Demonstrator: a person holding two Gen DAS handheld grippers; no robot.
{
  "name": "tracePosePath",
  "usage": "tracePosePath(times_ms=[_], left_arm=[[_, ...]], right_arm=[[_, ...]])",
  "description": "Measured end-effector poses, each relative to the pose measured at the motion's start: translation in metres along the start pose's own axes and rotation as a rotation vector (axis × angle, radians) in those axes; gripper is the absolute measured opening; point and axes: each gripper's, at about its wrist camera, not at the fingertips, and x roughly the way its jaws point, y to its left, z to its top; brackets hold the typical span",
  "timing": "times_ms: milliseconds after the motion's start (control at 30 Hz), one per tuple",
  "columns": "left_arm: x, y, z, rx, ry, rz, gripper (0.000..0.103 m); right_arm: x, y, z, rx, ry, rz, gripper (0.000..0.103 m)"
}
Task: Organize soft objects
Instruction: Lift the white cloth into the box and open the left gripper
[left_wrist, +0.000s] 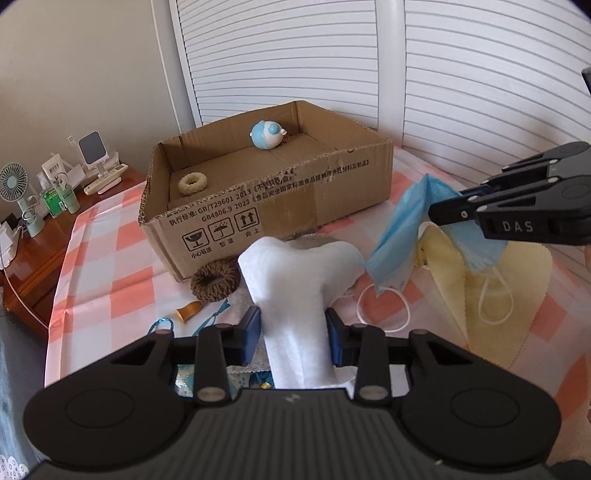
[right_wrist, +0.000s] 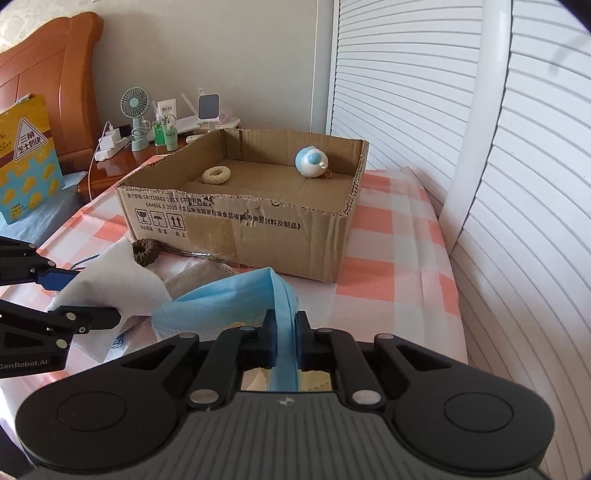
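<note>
While both grippers pinch soft things, the cardboard box (left_wrist: 280, 199) sits beyond
Left gripper (left_wrist: 293, 338) clamps a white cloth (left_wrist: 295, 280); right gripper (right_wrist: 285, 341) squeezes a blue face mask (right_wrist: 221, 299) above the checked cover (right_wrist: 399, 266)

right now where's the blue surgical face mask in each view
Left wrist view: the blue pleated surgical face mask hangs at right of centre, pinched by the right gripper above the yellow cloth.
Right wrist view: the mask sits at bottom centre, clamped between that gripper's fingers.
Shared landmark: the open brown cardboard box lies behind the mask in both.
</note>
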Motion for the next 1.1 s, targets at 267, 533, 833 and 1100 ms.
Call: tracePosePath(times_ms=[267,533,833,1100], left_arm=[[-0.021,0.009,0.003,0.025,-0.014,-0.026,0.035],[-0.039,0.022,0.01,0.011,-0.037,-0.068,0.035],[-0.04,0.045,0.046,0.049,-0.08,-0.043,0.035],[-0.009,0.067,0.1,0.051,-0.116,-0.008,0.035]], right_arm=[[-0.022,0.0,0.015,-0.019,-0.044,0.012,0.012],[-0.045,0.0,0.034,-0.022,-0.094,0.012,0.012],[-0.053,0.007,0.049,-0.066,-0.113,-0.012,0.012],[-0.052,0.008,0.071,-0.095,-0.144,-0.018,0.012]])
